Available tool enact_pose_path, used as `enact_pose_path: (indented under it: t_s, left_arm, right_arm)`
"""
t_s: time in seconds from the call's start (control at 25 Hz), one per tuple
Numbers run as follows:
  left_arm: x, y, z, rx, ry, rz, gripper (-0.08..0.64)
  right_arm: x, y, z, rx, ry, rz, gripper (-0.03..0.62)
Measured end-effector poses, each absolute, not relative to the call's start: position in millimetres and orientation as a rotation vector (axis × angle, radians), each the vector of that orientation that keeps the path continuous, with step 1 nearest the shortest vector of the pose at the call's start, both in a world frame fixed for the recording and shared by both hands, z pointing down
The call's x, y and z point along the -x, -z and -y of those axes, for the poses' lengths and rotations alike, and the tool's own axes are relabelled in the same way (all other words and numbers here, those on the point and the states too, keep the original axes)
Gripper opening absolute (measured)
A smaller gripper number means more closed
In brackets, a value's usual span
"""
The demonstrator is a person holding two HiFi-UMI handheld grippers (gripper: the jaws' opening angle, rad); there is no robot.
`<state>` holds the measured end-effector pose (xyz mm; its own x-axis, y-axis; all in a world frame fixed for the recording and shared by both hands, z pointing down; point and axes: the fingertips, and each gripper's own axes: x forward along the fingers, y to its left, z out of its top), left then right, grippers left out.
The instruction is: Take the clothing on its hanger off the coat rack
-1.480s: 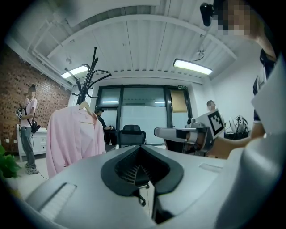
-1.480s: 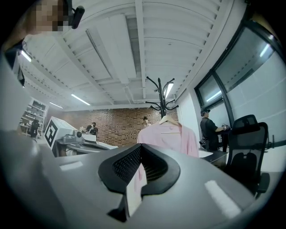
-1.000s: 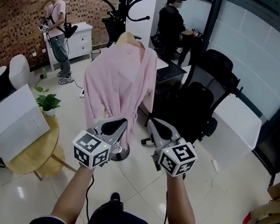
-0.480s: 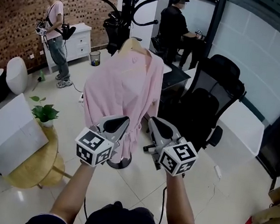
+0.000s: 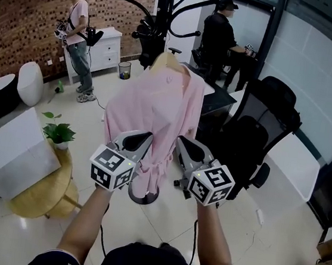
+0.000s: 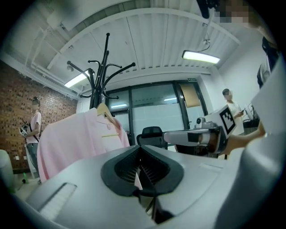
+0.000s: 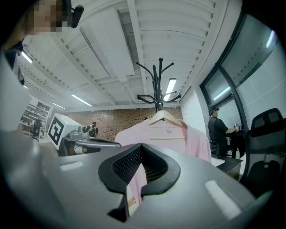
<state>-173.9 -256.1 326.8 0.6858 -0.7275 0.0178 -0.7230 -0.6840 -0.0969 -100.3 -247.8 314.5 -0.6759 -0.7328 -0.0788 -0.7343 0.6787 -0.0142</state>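
Observation:
A pink robe [image 5: 156,113] hangs on a wooden hanger [image 5: 165,61] from a black coat rack [image 5: 164,15], straight ahead of me. My left gripper [image 5: 146,137] and right gripper [image 5: 181,141] are held side by side, pointing level at the robe's lower half, short of the fabric. Both are shut with nothing in them. In the left gripper view the robe [image 6: 76,138] and hanger [image 6: 105,112] lie to the left beyond the gripper [image 6: 139,156]. From the right gripper [image 7: 140,150], the robe [image 7: 178,136] and hanger [image 7: 164,117] are directly ahead.
Black office chairs [image 5: 252,139] and a dark desk [image 5: 215,99] stand right of the rack. A round wooden table [image 5: 42,189] with a white box [image 5: 13,152] and a plant [image 5: 58,130] is at left. Two people stand at the back, one [image 5: 79,28] at left, one [image 5: 220,36] at right.
Both grippers have moved forward toward the rack together; the robe and rack now look nearer and larger. The jaws stayed shut.

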Motion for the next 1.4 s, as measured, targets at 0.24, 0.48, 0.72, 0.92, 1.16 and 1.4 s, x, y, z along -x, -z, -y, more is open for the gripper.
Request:
enact_pose_path:
  t_s: [0.24,0.48,0.72,0.92,1.16,1.4]
  left_arm:
    - [194,-308,289,2.673,0.162,-1.340,0.012]
    - [221,-259,322,2.497,0.191,-1.436,0.023]
    - [238,-225,359,2.357,0.387,-1.504,0.148]
    - [238,-241,398,2.314,0.677,-1.492,0.241]
    - [238,-256,420,2.381,0.838,-1.468,0.264]
    - [238,-267,437,2.369,0.905,-1.487,0.250]
  right_arm:
    - [109,-305,257,1.132,-0.035,-2.848,0.002]
    - [118,-307,260,1.063,-0.021,-2.876,0.002]
    - [113,-297,265,1.045,-0.044,-2.868,0.002]
    - [109,-291,265,1.040,-0.060,-2.856,0.002]
    - [94,-291,268,1.076,-0.055,-2.837,0.002]
    - [82,-299,272,1.117,-0.025,-2.818,0.002]
